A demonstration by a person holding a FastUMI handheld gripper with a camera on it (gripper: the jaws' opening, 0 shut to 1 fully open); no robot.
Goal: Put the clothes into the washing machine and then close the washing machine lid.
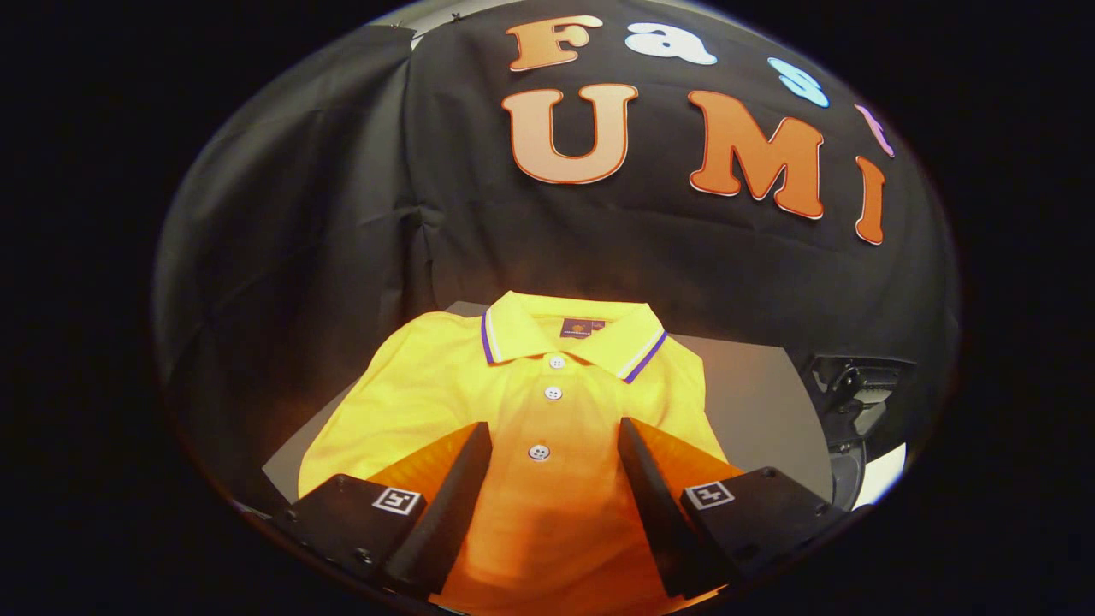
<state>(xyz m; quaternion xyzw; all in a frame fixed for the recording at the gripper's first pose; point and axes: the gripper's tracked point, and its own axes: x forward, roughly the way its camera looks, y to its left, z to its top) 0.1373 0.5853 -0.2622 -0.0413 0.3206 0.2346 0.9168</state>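
Observation:
A yellow polo shirt (522,402) lies flat on a grey table (753,402), its collar with purple and white trim pointing away from me and three white buttons running down the placket. My gripper (554,438) hangs just above the shirt's chest, open, with the lowest button between the two black fingers (453,488). Nothing is held. To the right of the table, part of a dark machine (855,402) with a white body shows; I cannot tell whether its lid is up or down.
Black cloth walls close in behind the table and on the left. The bare grey tabletop extends to the right of the shirt, up to the dark machine at the table's right end.

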